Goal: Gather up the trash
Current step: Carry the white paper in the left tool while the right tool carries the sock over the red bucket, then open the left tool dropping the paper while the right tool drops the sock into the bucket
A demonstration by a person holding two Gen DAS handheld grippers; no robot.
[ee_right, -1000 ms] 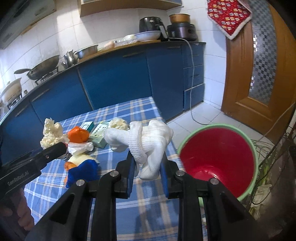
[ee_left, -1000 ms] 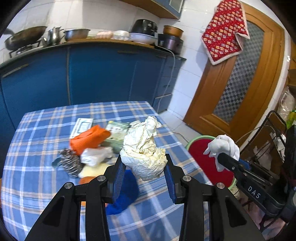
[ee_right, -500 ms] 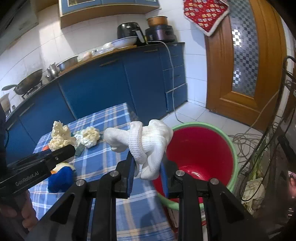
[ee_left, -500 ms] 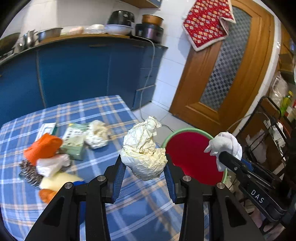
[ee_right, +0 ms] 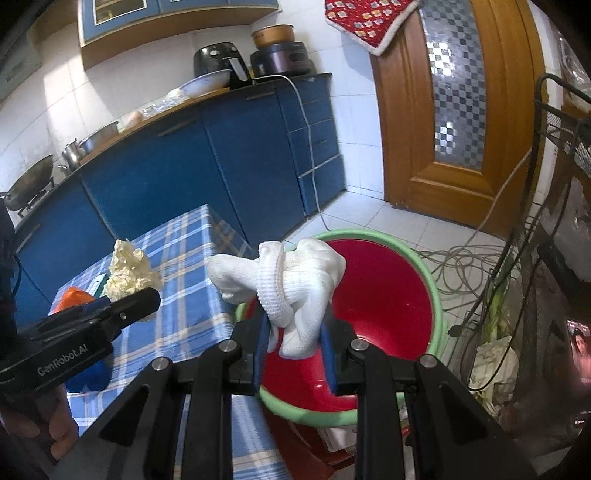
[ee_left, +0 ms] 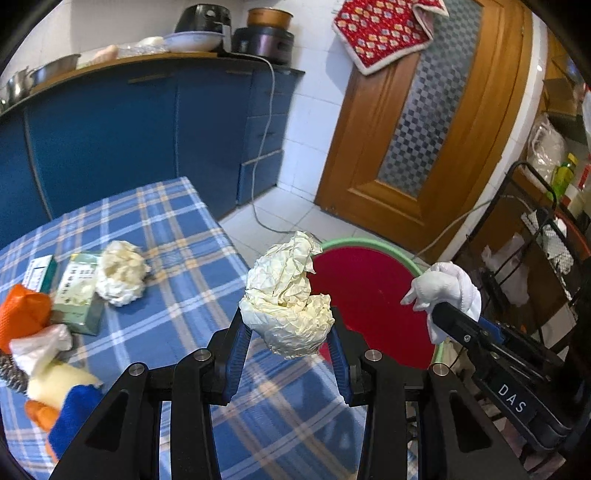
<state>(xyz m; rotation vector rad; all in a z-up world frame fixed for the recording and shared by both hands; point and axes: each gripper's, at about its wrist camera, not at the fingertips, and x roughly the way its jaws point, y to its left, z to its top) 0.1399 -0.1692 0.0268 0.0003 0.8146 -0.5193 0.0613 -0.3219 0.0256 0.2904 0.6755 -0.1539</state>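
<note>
I see blue cabinets (ee_left: 147, 129) along the upper left of the frame, under a wooden counter (ee_right: 177, 107) crowded with pots. White wall tiles (ee_left: 310, 110) run right to a wooden door (ee_left: 424, 147) with checkered glass; a red quilted cloth (ee_left: 384, 29) hangs over its top. Pale floor tiles (ee_right: 388, 221) lie below. A black wire rack (ee_left: 535, 221) stands at far right.

Both loads carried off the table, white cloth (ee_right: 295, 284) now over the red bin (ee_right: 388, 295), crumpled paper (ee_left: 286, 306) nearing it

Right gripper (ee_right: 293, 334) clamped on white knitted glove (ee_right: 295, 280) over red basin (ee_right: 384, 306); left gripper (ee_right: 142, 301) pinching crumpled paper (ee_right: 129, 271).
</note>
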